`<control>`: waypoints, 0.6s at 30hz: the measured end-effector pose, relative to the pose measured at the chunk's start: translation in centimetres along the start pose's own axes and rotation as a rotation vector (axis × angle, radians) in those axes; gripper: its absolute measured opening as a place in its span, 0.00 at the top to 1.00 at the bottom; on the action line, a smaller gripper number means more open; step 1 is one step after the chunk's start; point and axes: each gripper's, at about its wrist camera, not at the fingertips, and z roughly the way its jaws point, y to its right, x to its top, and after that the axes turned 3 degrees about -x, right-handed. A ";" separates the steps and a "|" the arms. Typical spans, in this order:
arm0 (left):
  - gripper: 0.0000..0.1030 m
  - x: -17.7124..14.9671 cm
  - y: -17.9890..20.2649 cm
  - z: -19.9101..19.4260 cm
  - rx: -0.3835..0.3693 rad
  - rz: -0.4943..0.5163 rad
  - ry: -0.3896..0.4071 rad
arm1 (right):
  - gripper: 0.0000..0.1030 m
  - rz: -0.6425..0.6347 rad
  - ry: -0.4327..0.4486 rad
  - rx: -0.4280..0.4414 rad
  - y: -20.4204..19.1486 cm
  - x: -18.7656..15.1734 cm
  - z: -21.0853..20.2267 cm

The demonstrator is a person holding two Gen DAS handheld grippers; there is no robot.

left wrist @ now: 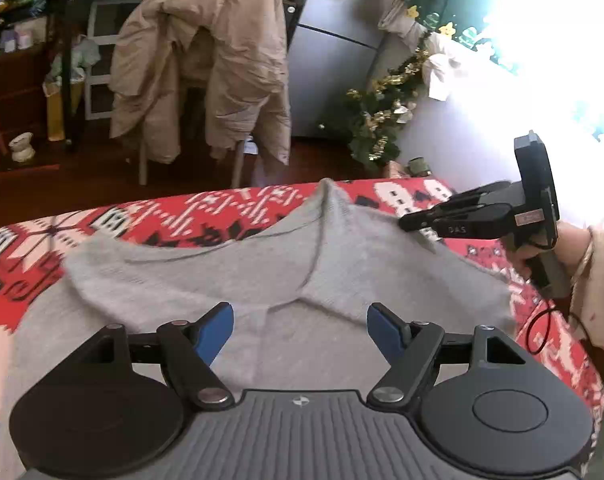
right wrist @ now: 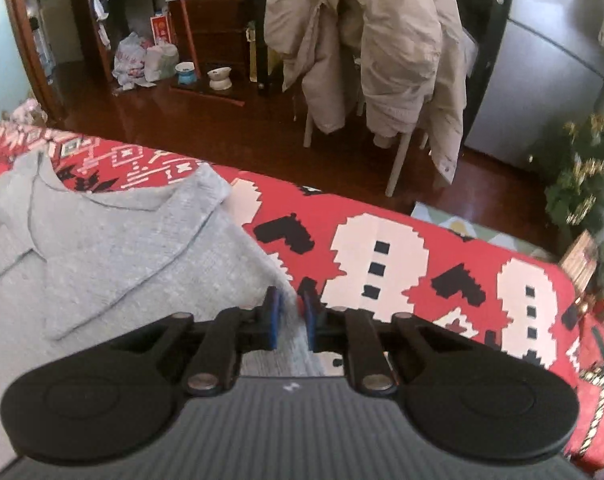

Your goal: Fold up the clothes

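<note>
The red patterned bench (right wrist: 401,240) carries a grey sweater (left wrist: 286,264) spread flat across its middle, both sleeves folded in over the chest. The risk, as I judge it, is that those loose sleeve folds slide open if a claw drags the knit; the soft fabric bunches easily. The left claw (left wrist: 300,330) hovers wide open over the sweater's near part, gripping nothing, tilted downward. The right claw (right wrist: 289,320), held in a sleeved hand (left wrist: 541,256) at the sweater's right edge, is closed, pads nearly together; no cloth shows pinched between them.
</note>
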 end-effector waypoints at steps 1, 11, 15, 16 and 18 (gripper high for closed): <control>0.29 -0.2 -0.3 -0.5 0.010 0.008 0.004 | 0.97 -0.017 0.002 -0.030 -0.2 0.0 0.0; 0.29 -2.5 -7.0 -9.4 0.243 -0.047 0.046 | 0.65 0.124 0.000 0.000 2.1 0.6 -1.0; 0.36 -4.2 -10.3 -12.8 0.346 -0.093 0.024 | 0.63 0.166 0.045 0.007 3.1 1.2 -3.6; 0.38 -4.7 -10.8 -13.3 0.362 -0.106 0.011 | 0.63 0.163 0.054 0.001 3.1 1.5 -4.3; 0.49 -5.8 -11.6 -14.0 0.381 -0.130 -0.023 | 0.63 0.119 0.077 0.011 2.2 2.4 -5.8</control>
